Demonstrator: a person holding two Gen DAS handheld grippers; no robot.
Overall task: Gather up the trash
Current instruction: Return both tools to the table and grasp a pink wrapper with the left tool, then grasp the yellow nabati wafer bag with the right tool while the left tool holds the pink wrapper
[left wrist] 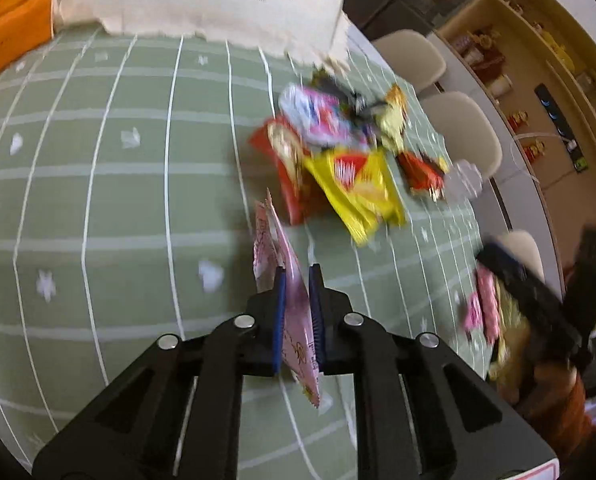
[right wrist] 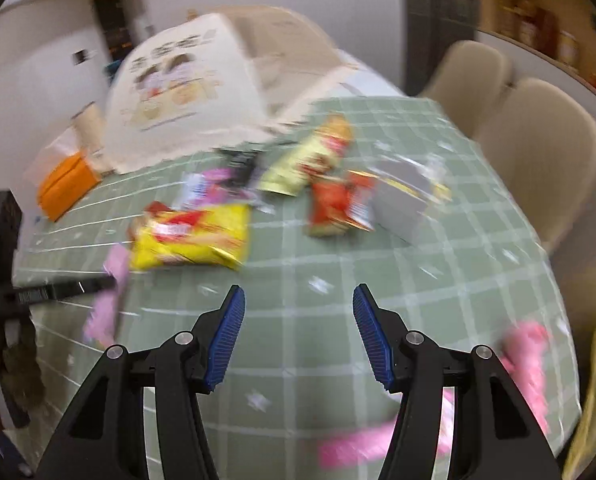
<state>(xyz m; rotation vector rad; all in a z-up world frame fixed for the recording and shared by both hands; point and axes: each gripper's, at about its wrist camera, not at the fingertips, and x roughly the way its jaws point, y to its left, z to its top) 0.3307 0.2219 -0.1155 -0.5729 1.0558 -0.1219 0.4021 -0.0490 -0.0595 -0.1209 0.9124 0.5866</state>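
Observation:
My left gripper (left wrist: 298, 270) is shut on a pink wrapper (left wrist: 276, 240) that stands on edge between its blue pads, just above the green checked tablecloth (left wrist: 98, 200). Beyond it lies a pile of trash: a yellow packet (left wrist: 353, 188), a red packet (left wrist: 286, 168) and a white-and-pink wrapper (left wrist: 317, 116). In the right wrist view my right gripper (right wrist: 299, 289) is open over the cloth with nothing between its fingers. The yellow packet (right wrist: 194, 236) and a red wrapper (right wrist: 333, 204) lie ahead of it. The pink wrapper (right wrist: 110, 304) shows at the left.
A large cardboard box (left wrist: 218, 0) (right wrist: 178, 92) stands at the far side of the table, with an orange box (right wrist: 64, 184) beside it. Beige chairs (right wrist: 537, 152) line the right edge. A pink bag (right wrist: 525, 360) hangs near the table's right edge.

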